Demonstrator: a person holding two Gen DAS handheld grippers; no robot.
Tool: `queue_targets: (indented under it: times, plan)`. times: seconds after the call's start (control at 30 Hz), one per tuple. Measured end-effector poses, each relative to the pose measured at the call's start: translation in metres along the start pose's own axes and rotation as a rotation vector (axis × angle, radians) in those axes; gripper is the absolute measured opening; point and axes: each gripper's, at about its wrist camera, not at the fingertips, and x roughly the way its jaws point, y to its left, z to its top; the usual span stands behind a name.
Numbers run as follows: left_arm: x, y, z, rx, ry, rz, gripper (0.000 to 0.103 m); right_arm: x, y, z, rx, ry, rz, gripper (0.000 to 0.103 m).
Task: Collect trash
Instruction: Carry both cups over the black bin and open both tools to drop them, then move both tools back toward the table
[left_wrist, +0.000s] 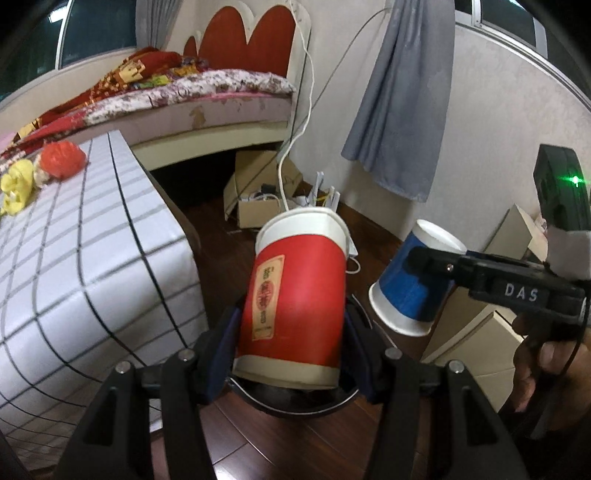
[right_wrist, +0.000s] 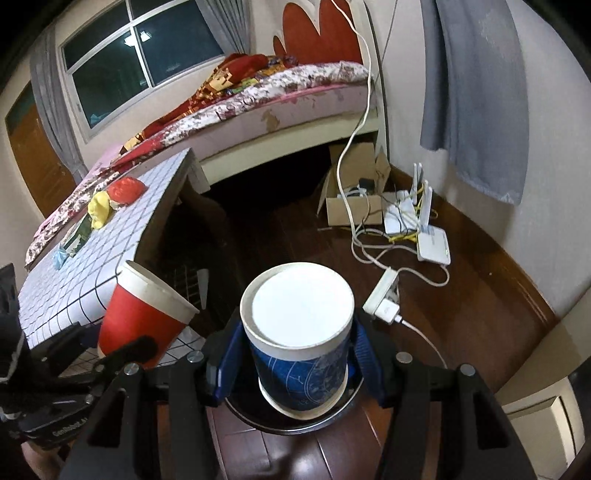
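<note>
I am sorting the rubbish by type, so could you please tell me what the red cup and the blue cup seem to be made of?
Red printed cup: apparently paper with a smooth, slightly glossy printed wrap; white rolled rim, dented at the mouth. Blue printed cup: likely the same coated paper; matt white base and rolled white rim. Any plastic lining cannot be told.
</note>
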Motion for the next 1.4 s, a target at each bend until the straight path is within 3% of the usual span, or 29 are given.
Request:
queue_targets:
  times: [0.5,0.6,0.63,0.67,0.7,0.73,1.0,1.4]
  plan:
    - [0.047,0.008,-0.015,-0.059,0.093,-0.031,0.057,0.059,-0.020,-0.005,0.112,0.147,0.087,0.058]
    - [0.054,0.009,-0.016,-0.067,0.092,-0.043,0.063,0.074,-0.022,-0.005,0.113,0.191,0.089,0.060]
    - [0.057,0.009,-0.016,-0.070,0.096,-0.033,0.076,0.081,-0.024,-0.006,0.118,0.210,0.078,0.066]
    - [0.060,0.008,-0.017,-0.068,0.107,-0.009,0.090,0.089,-0.029,-0.007,0.139,0.230,0.046,0.089]
    - [0.062,0.007,-0.018,-0.064,0.106,-0.001,0.093,0.093,-0.035,-0.008,0.161,0.238,0.025,0.099]
    - [0.064,0.006,-0.019,-0.057,0.108,0.007,0.094,0.095,-0.039,-0.010,0.176,0.241,0.013,0.102]
    - [0.068,0.020,-0.033,-0.092,0.157,0.107,0.097,0.082,-0.062,-0.010,0.231,0.214,-0.075,0.102]
    - [0.045,0.020,-0.027,-0.091,0.115,0.159,0.098,0.065,-0.031,-0.017,0.063,0.193,-0.163,0.102]
